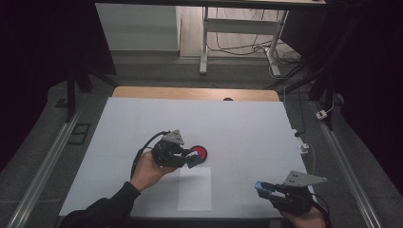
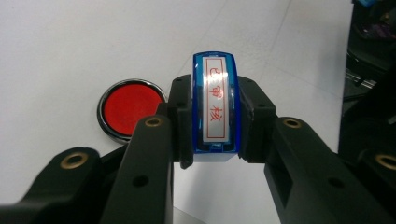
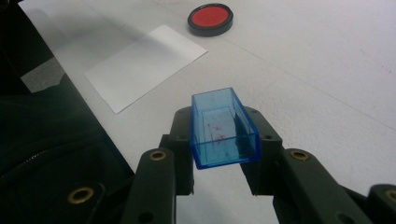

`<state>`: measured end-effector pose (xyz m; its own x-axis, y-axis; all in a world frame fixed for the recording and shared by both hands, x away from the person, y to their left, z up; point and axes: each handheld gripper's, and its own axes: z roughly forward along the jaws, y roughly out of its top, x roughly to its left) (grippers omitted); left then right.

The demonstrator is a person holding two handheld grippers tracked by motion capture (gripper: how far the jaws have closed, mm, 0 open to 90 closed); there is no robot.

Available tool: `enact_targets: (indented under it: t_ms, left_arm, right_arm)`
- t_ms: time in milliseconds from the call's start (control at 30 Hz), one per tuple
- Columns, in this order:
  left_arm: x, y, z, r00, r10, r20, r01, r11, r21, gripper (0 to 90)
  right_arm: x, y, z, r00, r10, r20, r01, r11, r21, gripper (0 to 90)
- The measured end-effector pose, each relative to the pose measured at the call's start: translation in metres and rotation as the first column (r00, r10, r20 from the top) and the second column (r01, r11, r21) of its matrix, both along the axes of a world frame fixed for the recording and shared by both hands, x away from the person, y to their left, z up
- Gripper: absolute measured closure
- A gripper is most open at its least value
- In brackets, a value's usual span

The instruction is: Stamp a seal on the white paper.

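Blue stamp [image 2: 215,105] clamped in my left tool [image 1: 189,157], red ink pad [image 2: 130,108] just beside; blue cap [image 3: 223,128] clamped in my right tool [image 1: 266,187]

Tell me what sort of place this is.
Probably a lab or workshop set up for recording: a white-covered table between floor rails, a desk frame with loose cables behind, dark surroundings.

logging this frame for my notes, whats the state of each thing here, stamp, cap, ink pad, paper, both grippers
stamp: uncapped, clamped between the left jaws, label facing the camera
stamp cap: off the stamp, held between the right jaws, open end facing the camera
ink pad: lid off, red pad exposed, on the table
paper sheet: flat, blank
left gripper: shut on the stamp
right gripper: shut on the cap
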<state>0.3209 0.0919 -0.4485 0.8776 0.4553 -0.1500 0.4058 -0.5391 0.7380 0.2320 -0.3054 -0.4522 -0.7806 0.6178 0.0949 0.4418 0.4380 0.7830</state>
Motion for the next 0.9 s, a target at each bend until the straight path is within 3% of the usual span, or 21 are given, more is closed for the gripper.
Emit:
enact_targets:
  t_ms: [233,900]
  left_arm:
    - [-0.012,0.004,0.002,0.9999,-0.013,-0.003,0.013,0.9998,-0.014,70.4]
    - [-0.031,-0.003,-0.005,0.9994,-0.034,-0.004,0.034,0.9994,0.009,70.5]
  right_arm:
    - [0.0,0.0,0.0,1.0,0.001,-0.001,-0.001,1.0,0.003,67.9]
    - [0.0,0.001,0.0,1.0,0.003,-0.002,-0.003,1.0,0.003,68.0]
